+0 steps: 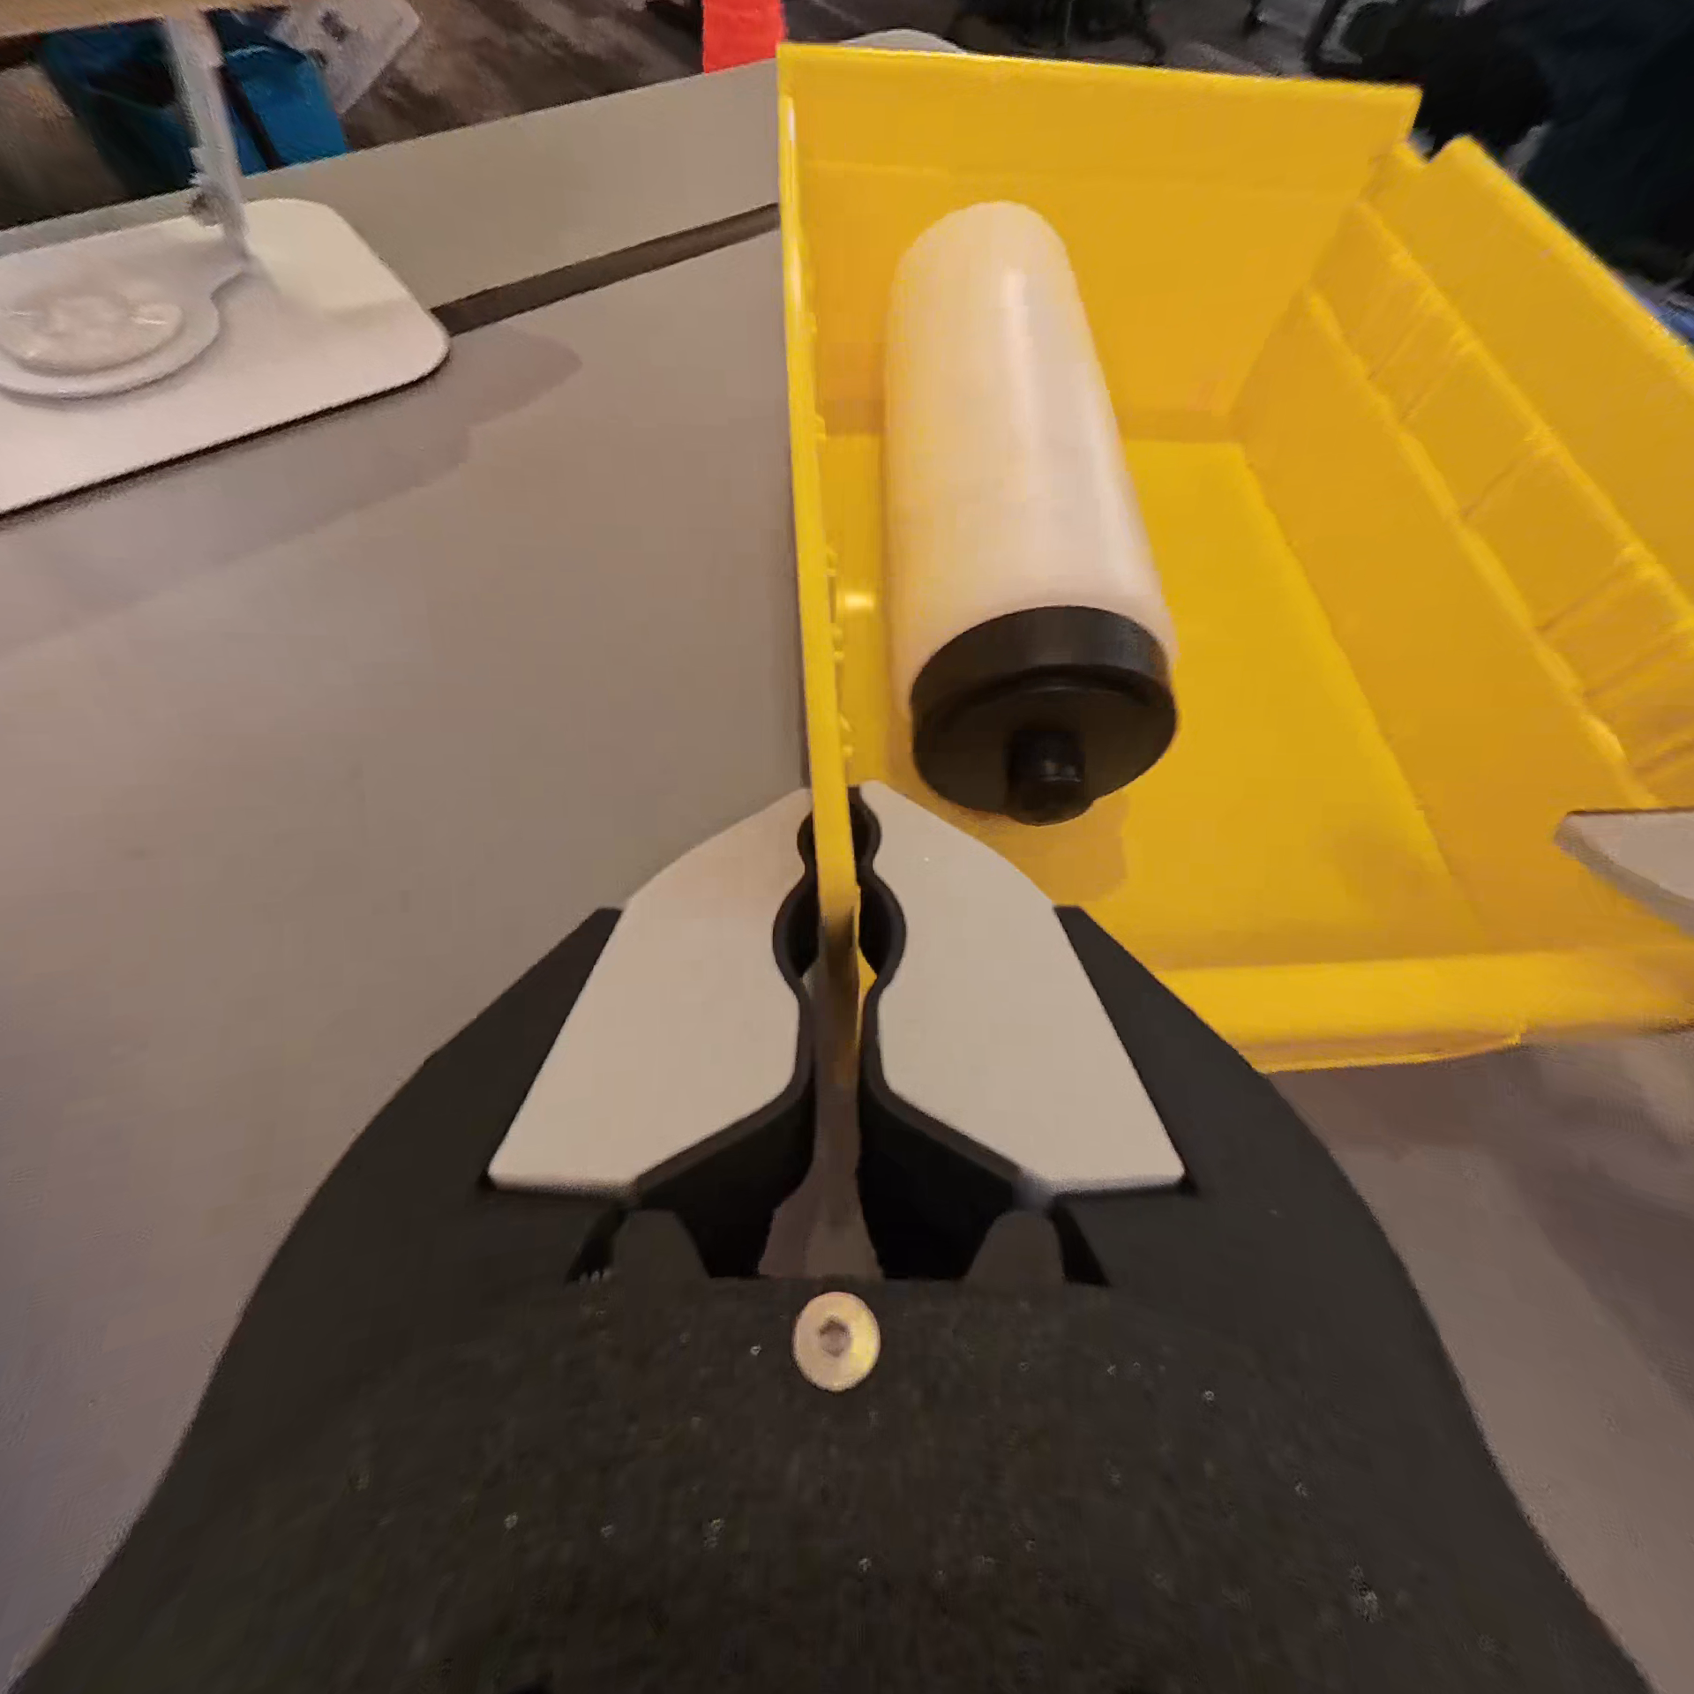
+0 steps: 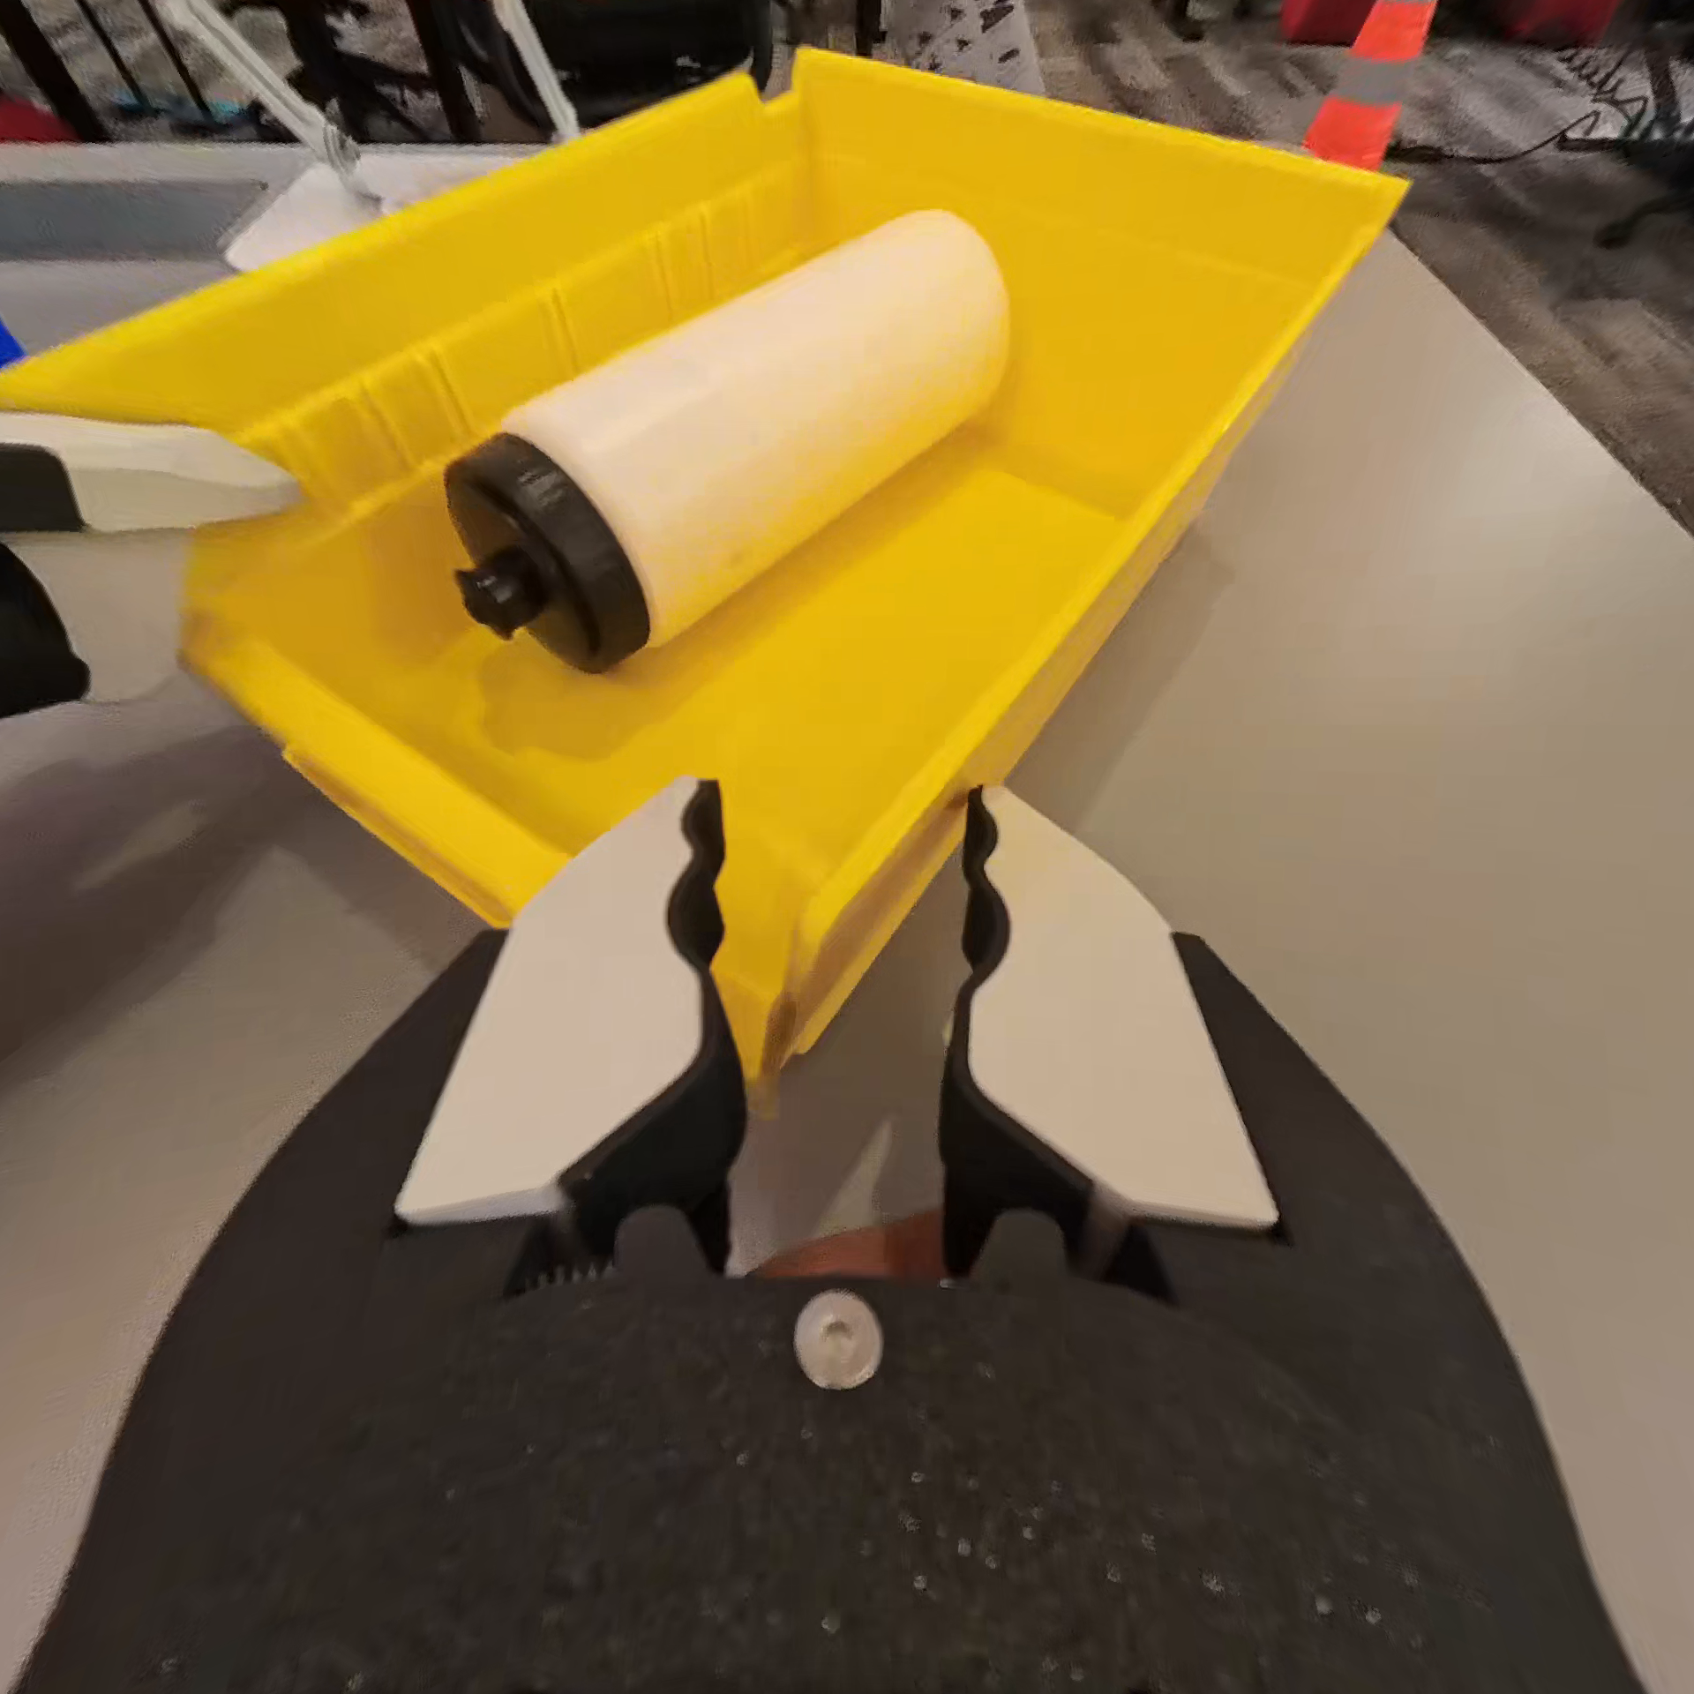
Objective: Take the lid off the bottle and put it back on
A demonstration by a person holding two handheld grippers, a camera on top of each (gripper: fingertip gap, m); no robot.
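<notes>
Yellow bin (image 2: 1146, 302): bottle (image 2: 779, 403) on its side inside, black lid (image 2: 550, 559) on; left gripper (image 1: 834, 825) clamped on bin's side wall; right gripper (image 2: 839, 825) spread at bin's near corner. Advice: keep bin pinned, grasp bottle mid-body

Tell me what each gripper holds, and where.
Left gripper clamps the yellow bin by its side wall. Right gripper holds nothing.

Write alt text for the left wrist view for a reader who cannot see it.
The left gripper is shut on the side wall of a yellow bin on a grey table. Inside the bin a white bottle lies on its side, its black lid on and facing the camera. The right gripper's fingertip shows at the right edge.
</notes>
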